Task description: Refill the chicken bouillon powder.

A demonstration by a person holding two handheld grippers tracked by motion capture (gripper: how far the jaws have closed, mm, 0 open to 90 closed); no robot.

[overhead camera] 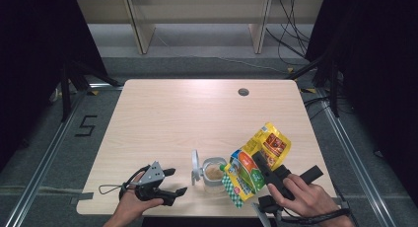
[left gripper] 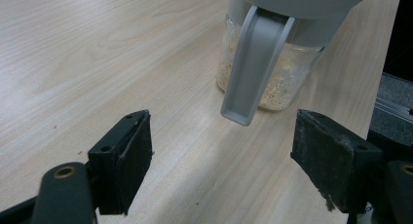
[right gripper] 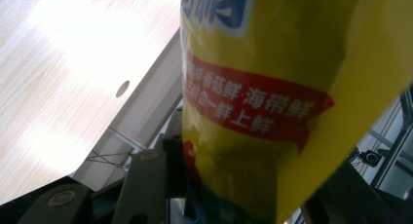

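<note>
A clear jar (overhead camera: pixel 214 175) holding pale granules stands near the table's front edge, its grey hinged lid (overhead camera: pixel 195 167) flipped up to the left. A yellow printed pouch (overhead camera: pixel 256 160) is tipped over the jar's mouth, with my right gripper (overhead camera: pixel 266 171) shut on it. Up close the pouch (right gripper: pixel 272 87) shows a red banner, and the jaws press on its lower part. My left gripper (overhead camera: pixel 173 182) rests open on the table left of the jar. Its jaws (left gripper: pixel 221 165) stand wide apart, facing the jar (left gripper: pixel 277 83) and the hanging lid latch (left gripper: pixel 253 68).
The wooden table (overhead camera: pixel 172 118) has a round cable hole (overhead camera: pixel 243 92) at the back right. Wooden furniture legs and cables lie on the floor beyond it. The jar stands close to the table's front edge.
</note>
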